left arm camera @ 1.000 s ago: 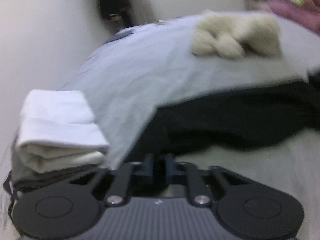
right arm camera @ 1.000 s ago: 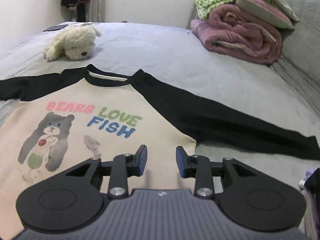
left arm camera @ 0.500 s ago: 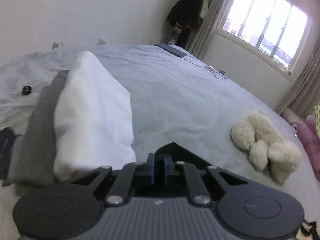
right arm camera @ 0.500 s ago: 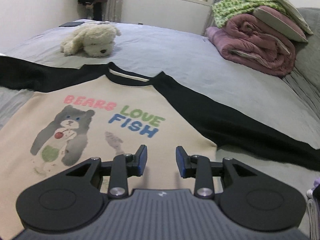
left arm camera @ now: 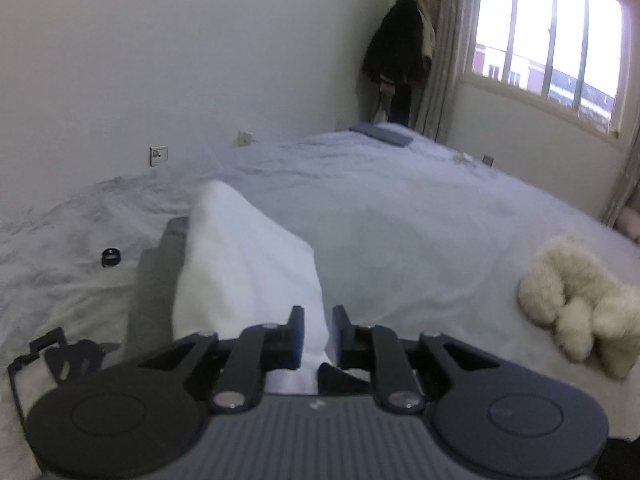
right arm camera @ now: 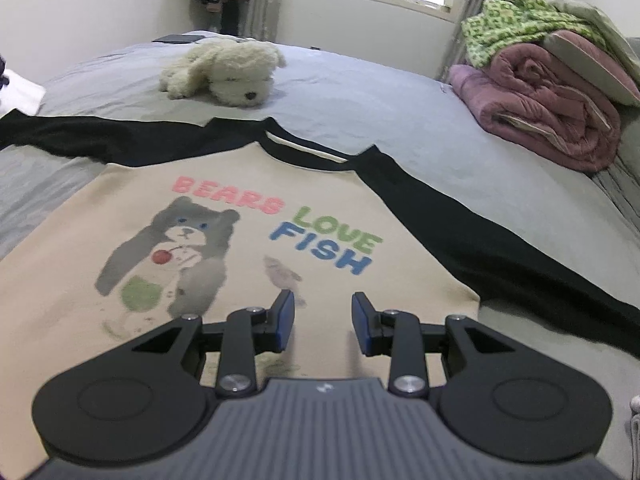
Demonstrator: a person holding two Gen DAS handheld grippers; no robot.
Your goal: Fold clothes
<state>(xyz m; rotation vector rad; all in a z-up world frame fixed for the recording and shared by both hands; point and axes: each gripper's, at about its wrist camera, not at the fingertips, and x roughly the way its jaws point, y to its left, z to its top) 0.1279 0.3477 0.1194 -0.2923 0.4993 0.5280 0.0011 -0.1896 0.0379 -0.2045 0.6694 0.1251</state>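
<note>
Left gripper (left arm camera: 317, 334) slightly parted over white folded cloth (left arm camera: 244, 264) on bed (left arm camera: 400, 220), right gripper (right arm camera: 323, 322) spread wide above shirt (right arm camera: 240, 240) lying flat near, plush dog (right arm camera: 224, 72) far, blankets (right arm camera: 548, 96) far right

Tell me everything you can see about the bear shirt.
The shirt lies flat, face up on the grey bed. Cream body, black long sleeves spread sideways, black collar. Soft knit look. Print: grey bear, small fish, "BEARS LOVE FISH" in pink, green, blue. The right gripper hovers open over its lower part.
</note>
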